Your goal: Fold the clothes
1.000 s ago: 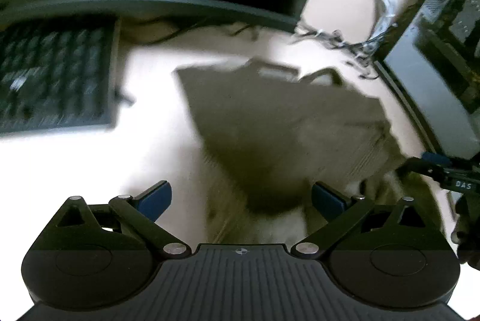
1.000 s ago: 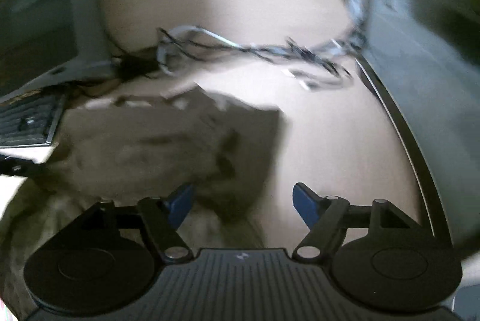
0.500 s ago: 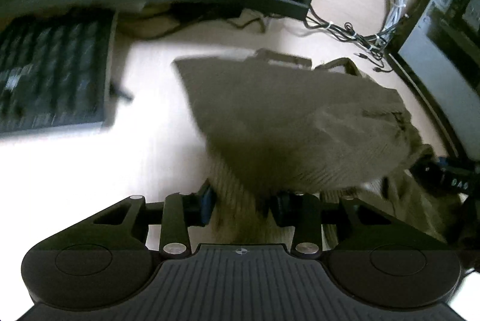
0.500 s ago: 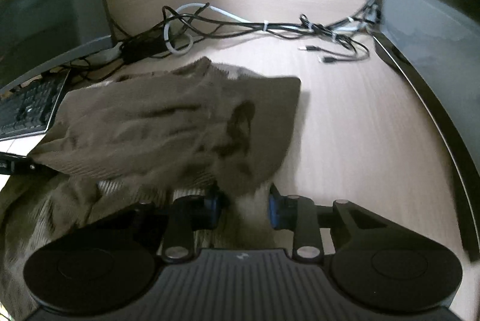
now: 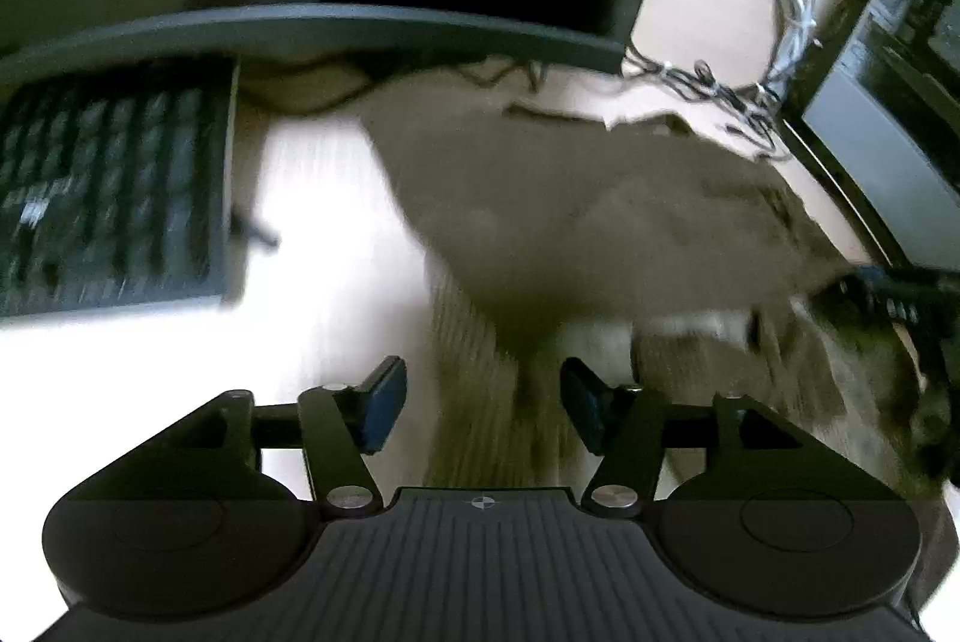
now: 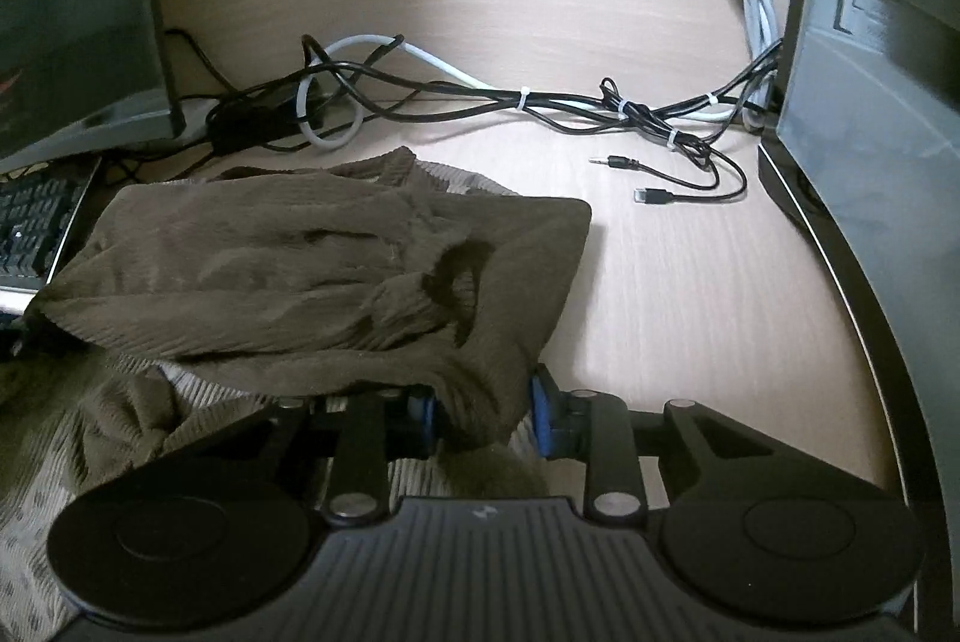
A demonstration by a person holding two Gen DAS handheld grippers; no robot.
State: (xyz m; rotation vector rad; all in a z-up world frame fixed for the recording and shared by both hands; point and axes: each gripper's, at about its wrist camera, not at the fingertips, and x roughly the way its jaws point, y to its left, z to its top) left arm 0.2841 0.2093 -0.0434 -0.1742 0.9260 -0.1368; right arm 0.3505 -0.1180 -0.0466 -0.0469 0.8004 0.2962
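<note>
An olive-brown ribbed knit garment (image 5: pixel 570 210) lies on the pale wooden desk (image 6: pixel 690 282), with its upper layer folded over towards the back. In the left wrist view, my left gripper (image 5: pixel 483 405) stands open at the garment's near edge. The knit lies between and under its blue pads (image 5: pixel 384 399), and nothing is pinched. In the right wrist view, my right gripper (image 6: pixel 480 417) is shut on a hanging corner of the garment (image 6: pixel 300 270). The right gripper also shows at the right edge of the left wrist view, blurred.
A black keyboard (image 5: pixel 108 198) sits left of the garment, with a curved monitor base (image 5: pixel 360 21) behind it. Tangled black and white cables (image 6: pixel 510 102) run across the back of the desk. A dark computer case (image 6: pixel 870 102) stands along the right side.
Both grippers closed on the garment's near edge half a second ago. Since then my left gripper has opened and let go, while the right stays shut on the cloth.
</note>
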